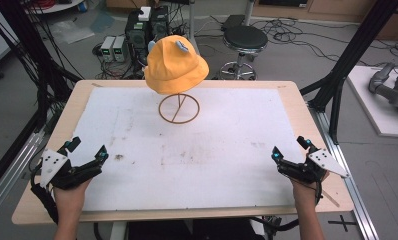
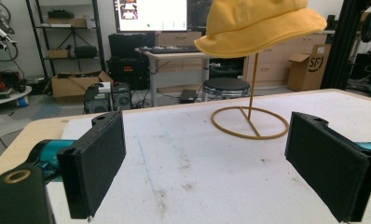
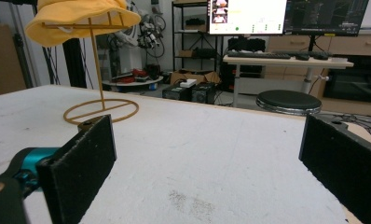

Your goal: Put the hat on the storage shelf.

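At the far middle of the table (image 1: pixel 297 107), the hat (image 1: pixel 176 65) sits on its stand (image 1: pixel 179 108). Both grippers, left (image 1: pixel 88 151) and right (image 1: pixel 290 148), rest near, jaws wide, empty. Reach slowly; pinch the brim gently, I think.

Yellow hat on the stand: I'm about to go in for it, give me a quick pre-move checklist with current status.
1. Yellow hat seated on the stand, brim roughly level: ok.
2. Stand's ring base flat on the white mat, at the far middle of the table: ok.
3. Left gripper open, nothing between its fingers: ok.
4. Right gripper open, nothing between its fingers: ok.
5. Mat between both grippers and the stand free of objects, only stains: ok.
6. Whether the stand is fixed down or will tip when the hat is pulled: cannot tell.
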Action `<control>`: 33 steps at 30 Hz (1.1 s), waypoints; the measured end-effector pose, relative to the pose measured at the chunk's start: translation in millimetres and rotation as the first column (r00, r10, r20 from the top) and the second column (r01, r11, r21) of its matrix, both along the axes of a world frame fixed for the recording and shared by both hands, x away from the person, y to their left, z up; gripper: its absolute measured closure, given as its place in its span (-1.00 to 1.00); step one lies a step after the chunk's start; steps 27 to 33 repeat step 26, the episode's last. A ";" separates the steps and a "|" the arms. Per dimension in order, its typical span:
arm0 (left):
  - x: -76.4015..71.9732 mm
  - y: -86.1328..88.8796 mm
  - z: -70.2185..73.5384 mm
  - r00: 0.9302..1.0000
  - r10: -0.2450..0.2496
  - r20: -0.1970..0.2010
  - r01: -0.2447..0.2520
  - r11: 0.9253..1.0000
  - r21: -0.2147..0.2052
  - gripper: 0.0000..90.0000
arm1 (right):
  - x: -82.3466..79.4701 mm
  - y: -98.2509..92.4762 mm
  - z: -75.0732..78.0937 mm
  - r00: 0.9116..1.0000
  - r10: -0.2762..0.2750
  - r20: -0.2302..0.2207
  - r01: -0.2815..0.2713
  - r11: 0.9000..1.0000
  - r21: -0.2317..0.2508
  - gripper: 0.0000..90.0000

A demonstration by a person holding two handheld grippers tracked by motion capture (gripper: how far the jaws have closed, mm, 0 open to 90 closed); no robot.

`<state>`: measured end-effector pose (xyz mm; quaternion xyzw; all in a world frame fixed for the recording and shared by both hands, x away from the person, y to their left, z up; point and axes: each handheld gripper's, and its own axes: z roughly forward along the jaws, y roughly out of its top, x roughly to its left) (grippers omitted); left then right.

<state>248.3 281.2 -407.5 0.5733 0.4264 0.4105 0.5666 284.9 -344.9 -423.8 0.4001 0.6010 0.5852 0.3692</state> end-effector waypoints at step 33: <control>2.0 -0.3 -0.9 1.000 -0.018 -0.003 0.018 1.000 0.000 -0.72 | 0.7 1.4 -0.6 1.000 0.007 -0.003 -0.007 1.000 -0.012 -0.93</control>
